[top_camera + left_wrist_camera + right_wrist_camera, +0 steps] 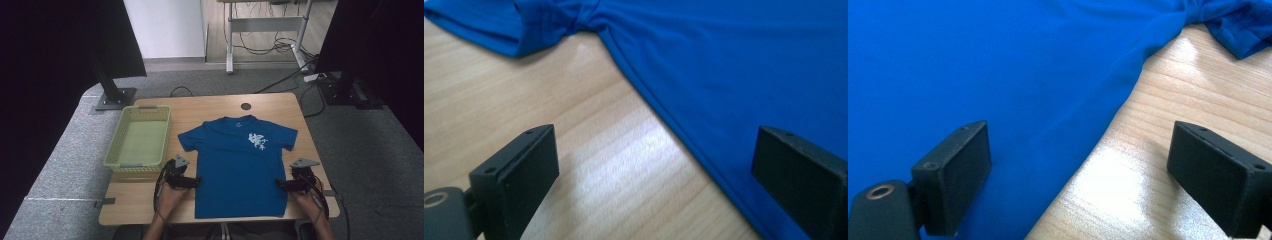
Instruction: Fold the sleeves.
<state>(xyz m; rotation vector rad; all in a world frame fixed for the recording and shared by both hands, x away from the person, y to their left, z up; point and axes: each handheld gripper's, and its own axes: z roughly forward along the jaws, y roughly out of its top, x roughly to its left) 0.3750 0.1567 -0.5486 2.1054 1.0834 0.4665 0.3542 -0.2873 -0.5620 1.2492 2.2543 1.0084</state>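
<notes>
A blue T-shirt lies flat on the table, with the left gripper and right gripper at its side edges, jaws wide apart, holding nothing.

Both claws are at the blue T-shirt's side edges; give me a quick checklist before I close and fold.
1. Blue cotton T-shirt lies flat on the wooden table: ok.
2. Left claw open, straddling the shirt's edge: ok.
3. Right claw open, straddling the opposite edge: ok.
4. Fabric actually between the pads: cannot tell.
5. Green plastic basket sits apart from the shirt: ok.
</notes>
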